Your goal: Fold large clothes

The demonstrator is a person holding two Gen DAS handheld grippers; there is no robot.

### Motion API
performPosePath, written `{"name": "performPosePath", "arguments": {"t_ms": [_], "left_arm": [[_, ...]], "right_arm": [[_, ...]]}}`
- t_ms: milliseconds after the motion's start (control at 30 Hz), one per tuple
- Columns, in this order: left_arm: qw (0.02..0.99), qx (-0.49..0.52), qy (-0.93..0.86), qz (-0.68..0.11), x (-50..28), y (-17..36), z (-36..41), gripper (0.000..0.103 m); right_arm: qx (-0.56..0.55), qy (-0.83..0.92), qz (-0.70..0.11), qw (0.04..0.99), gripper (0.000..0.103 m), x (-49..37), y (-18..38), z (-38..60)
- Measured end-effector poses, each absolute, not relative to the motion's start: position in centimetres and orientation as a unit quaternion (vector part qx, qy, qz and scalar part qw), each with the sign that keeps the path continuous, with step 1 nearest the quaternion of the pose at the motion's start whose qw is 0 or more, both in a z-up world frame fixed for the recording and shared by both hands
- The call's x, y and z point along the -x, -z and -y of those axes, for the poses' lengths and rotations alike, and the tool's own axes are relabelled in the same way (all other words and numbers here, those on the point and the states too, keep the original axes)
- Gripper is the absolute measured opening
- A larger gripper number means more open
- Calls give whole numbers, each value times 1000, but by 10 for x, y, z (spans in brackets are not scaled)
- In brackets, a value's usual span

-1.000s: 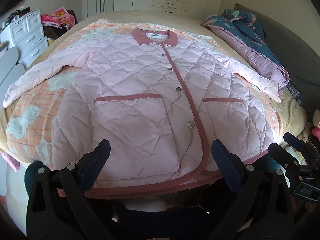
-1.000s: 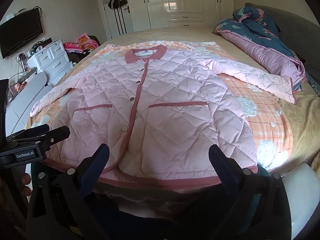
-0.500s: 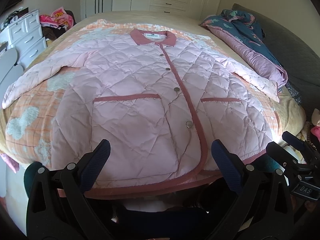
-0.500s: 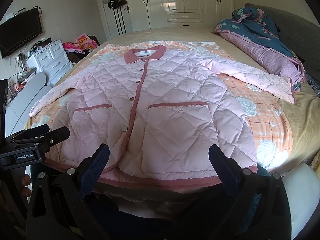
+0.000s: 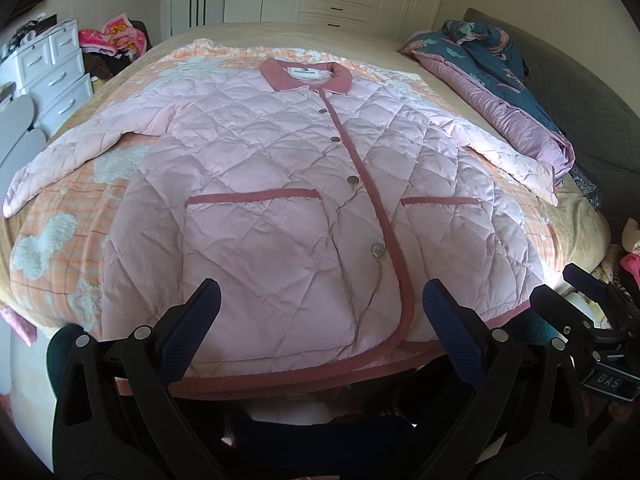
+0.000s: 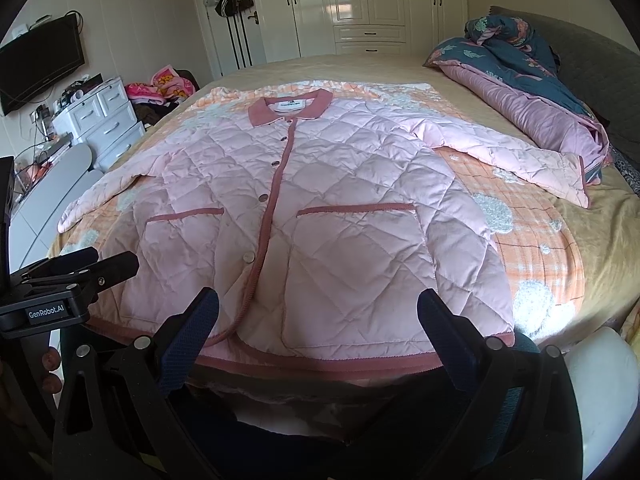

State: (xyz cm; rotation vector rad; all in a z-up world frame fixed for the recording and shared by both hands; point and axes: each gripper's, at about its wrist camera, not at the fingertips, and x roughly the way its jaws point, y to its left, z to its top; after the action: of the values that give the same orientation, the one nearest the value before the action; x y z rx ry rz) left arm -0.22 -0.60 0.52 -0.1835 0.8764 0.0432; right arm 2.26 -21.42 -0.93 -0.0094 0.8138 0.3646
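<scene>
Left tongs (image 5: 320, 312), black with dark blue ribbed pads, jaws spread wide and empty, held above the near hem of the garment. Right tongs (image 6: 318, 310), same build, likewise spread wide with nothing between the jaws, just beside the left pair; each pair also shows at the edge of the other's view. Fingertips of a hand (image 6: 50, 370) show below the left tool. Pale pink quilted jacket (image 5: 288, 200) with darker rose piping, collar, two pocket welts and metal snap buttons: lies flat, front side up and fastened, collar away from the tongs, both sleeves stretched outward to either side. The jacket rests on an orange-and-white checked fleece blanket (image 5: 60, 224), itself spread over the tan sheet of the bed (image 6: 600, 232). Along the bed's right edge, a rumpled teal floral quilt with mauve lining (image 6: 520, 80). White chest of drawers (image 6: 104, 120) stands left of the bed; white wardrobe doors (image 6: 360, 4) line the far wall.
</scene>
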Motion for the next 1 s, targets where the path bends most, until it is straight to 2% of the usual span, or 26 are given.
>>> {"name": "performPosePath", "arguments": {"t_ms": [600,1000], "left_arm": [[901,88,-22,-424,1,-5,5,95],[898,93,-37,-429,-30,-6,-14,95]], "right_arm": [[13,-179,-396,901,99,-27,12,207],[23,-176,-400,899,99,-54,5,199]]}}
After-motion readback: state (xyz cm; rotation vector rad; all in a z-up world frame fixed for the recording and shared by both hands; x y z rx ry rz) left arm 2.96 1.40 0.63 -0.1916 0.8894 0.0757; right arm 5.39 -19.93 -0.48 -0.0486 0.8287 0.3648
